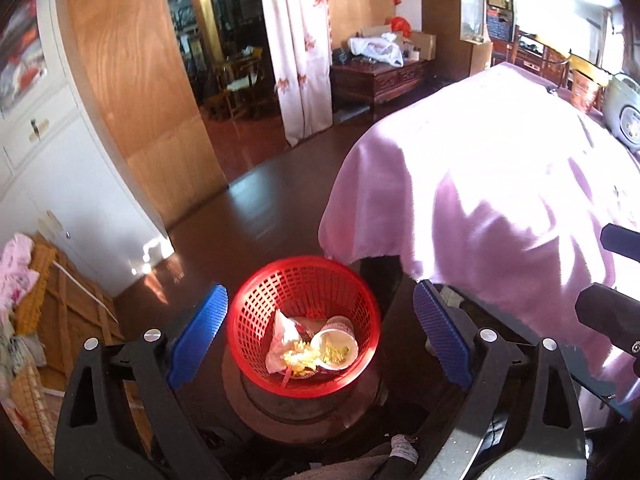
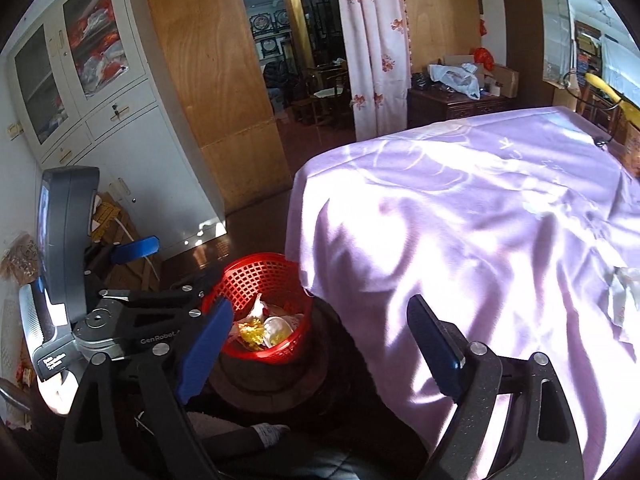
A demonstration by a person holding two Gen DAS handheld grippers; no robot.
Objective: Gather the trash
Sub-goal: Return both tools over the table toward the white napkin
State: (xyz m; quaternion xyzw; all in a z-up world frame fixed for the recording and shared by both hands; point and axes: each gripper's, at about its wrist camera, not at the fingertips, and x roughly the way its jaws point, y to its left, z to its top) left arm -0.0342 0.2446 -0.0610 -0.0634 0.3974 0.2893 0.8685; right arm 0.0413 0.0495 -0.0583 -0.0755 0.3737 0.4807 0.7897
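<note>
Trash sits in the red basket (image 1: 303, 320), on a dark round stand by the corner of the pink-draped desk (image 1: 500, 200): paper cup (image 1: 335, 344), wrapper, yellow scraps. Left gripper (image 1: 316, 336) hangs over it, fingers wide apart, empty; right gripper (image 2: 320, 356) likewise spread and empty. Drop looks done. Next comes hunting more litter; a crumpled white scrap (image 2: 622, 292) lies on the cloth, nothing blocking the reach.

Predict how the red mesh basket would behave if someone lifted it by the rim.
The red basket is thin plastic lattice, so it is probably light and may flex a little. It holds only a paper cup and wrappers, so little added weight. Crumbs might slip through the holes if it tilts.
</note>
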